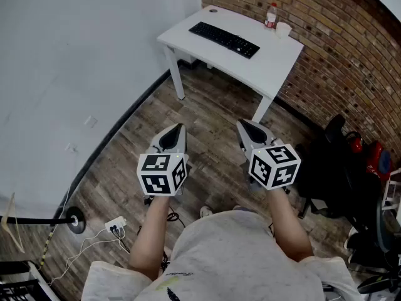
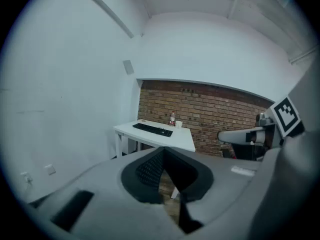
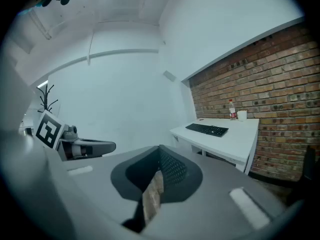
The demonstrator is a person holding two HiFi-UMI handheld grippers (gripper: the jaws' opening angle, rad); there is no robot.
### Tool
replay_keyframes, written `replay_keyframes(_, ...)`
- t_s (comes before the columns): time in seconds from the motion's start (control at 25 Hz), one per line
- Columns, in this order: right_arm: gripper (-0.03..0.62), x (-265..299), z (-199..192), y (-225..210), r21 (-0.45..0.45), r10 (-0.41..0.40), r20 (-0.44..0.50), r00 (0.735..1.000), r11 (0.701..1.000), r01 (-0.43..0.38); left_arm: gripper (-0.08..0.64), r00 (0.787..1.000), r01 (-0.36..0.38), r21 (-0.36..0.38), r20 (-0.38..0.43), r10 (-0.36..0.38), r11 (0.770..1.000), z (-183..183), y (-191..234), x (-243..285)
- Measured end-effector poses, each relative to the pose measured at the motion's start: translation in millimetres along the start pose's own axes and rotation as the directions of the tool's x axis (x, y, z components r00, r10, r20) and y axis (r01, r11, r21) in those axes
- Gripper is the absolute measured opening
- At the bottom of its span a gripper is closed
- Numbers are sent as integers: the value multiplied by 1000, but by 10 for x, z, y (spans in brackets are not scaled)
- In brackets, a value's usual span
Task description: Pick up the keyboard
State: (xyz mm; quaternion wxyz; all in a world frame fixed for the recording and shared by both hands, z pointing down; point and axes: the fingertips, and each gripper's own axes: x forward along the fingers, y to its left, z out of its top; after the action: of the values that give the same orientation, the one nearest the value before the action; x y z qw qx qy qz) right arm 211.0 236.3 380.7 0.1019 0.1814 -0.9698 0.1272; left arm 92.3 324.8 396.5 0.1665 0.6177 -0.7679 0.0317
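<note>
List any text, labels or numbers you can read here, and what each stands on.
No text is readable.
Bottle label: too small.
Keyboard keys: too small.
Shirt print: blurred.
Left gripper and right gripper cubes: square patterns only, no letters.

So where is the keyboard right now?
In the head view the keyboard lies flat on the white table at top centre, left of the bottle and cup that stand by the brick wall.
</note>
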Motion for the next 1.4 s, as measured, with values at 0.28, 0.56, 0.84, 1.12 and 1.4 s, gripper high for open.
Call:
replay_keyframes(0.28,9,76,5,32,18,-23,18,1000,1000,23,-8,1000,7,-6,-5,-7,1000,-26,106,19)
replay_keyframes(0.56,9,262,31,-78,33,-30,16,999,999,29,-8,1000,3,-10,-16,-3,1000,-11,231,199)
replay_keyframes(0.84,9,639,98,-387,58,-18,12,1000,998,17,-8,999,-12,-11,-31,12,1000,71,395,634)
replay_keyframes(1.12,9,1174,294,-948,87,-4,0,1000,996,4,-8,998,-32,2,-60,32,999,307,547,1391)
replay_keyframes(1.4,9,1570,517,-1519,100,8,-12,1000,995,-7,-8,997,-40,3,-72,40,999,559,538,2082)
